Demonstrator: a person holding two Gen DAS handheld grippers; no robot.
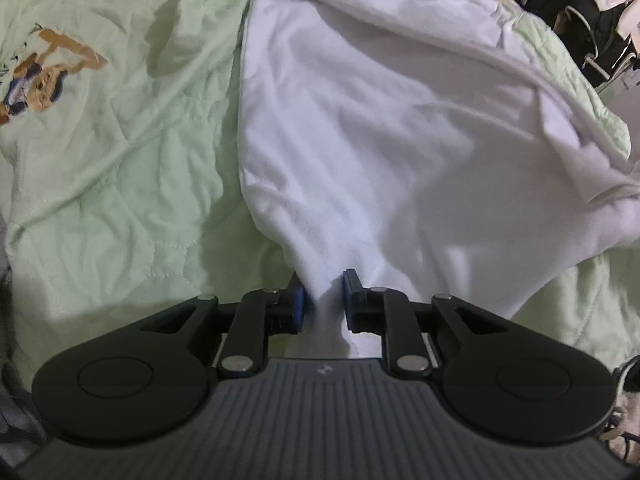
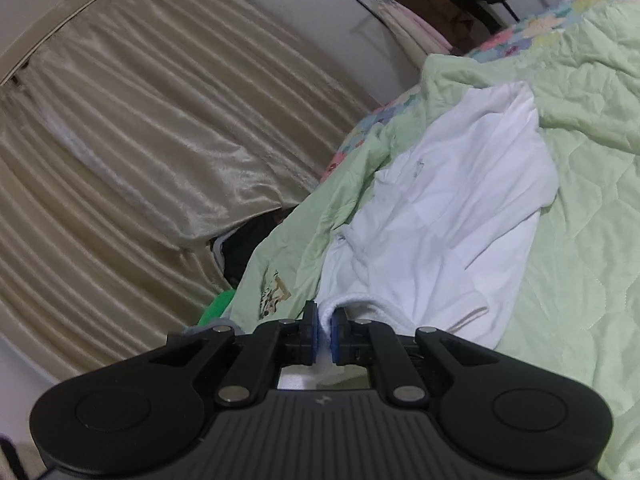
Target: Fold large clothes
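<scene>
Both tongs were clamped on the white garment [image 1: 380, 128]: my left tongs [image 1: 324, 300] pinched its near edge, my right tongs [image 2: 325, 334] a thick hem. It lay spread over the green quilt [image 1: 112, 160] on the bed.

Garment: a sweatshirt [image 1: 380, 128] lay spread on a quilt [image 1: 120, 184] covering the bed.
Left gripper [image 1: 324, 300]: at the sweatshirt's near edge, fabric pinched between its pads.
Right gripper [image 2: 325, 334]: clamped on another edge.
Curtain [image 2: 132, 152]: left of the bed in the right wrist view.
Clothes rack [image 2: 400, 8]: behind the bed.
</scene>
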